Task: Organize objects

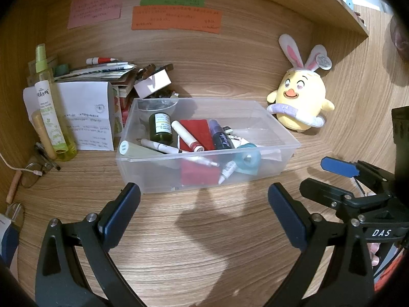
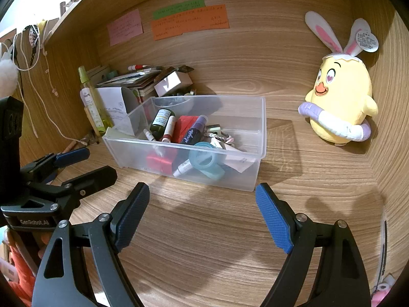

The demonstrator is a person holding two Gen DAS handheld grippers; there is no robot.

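Note:
A clear plastic bin (image 1: 278, 161) (image 2: 258, 168) stands on the wooden desk, holding a dark green bottle (image 1: 160, 127) (image 2: 161, 119), a red box (image 1: 196, 133) (image 2: 185, 128), a purple tube (image 1: 220, 135) (image 2: 195, 129), a teal tape roll (image 1: 246, 159) (image 2: 204, 159), pens and small tubes. My left gripper (image 1: 204, 209) is open and empty in front of the bin. My right gripper (image 2: 203, 209) is open and empty, also just in front of the bin. Each gripper shows in the other's view, the right one (image 1: 332, 179) and the left one (image 2: 84, 163).
A yellow plush chick (image 1: 300, 102) (image 2: 341, 99) with rabbit ears sits right of the bin. A green spray bottle (image 1: 48, 102) (image 2: 89, 97), papers (image 1: 87, 117), stacked books and a white box (image 1: 152, 83) crowd the back left. Glasses (image 1: 32, 175) and a cable lie at left. Sticky notes (image 1: 176, 18) hang on the back wall.

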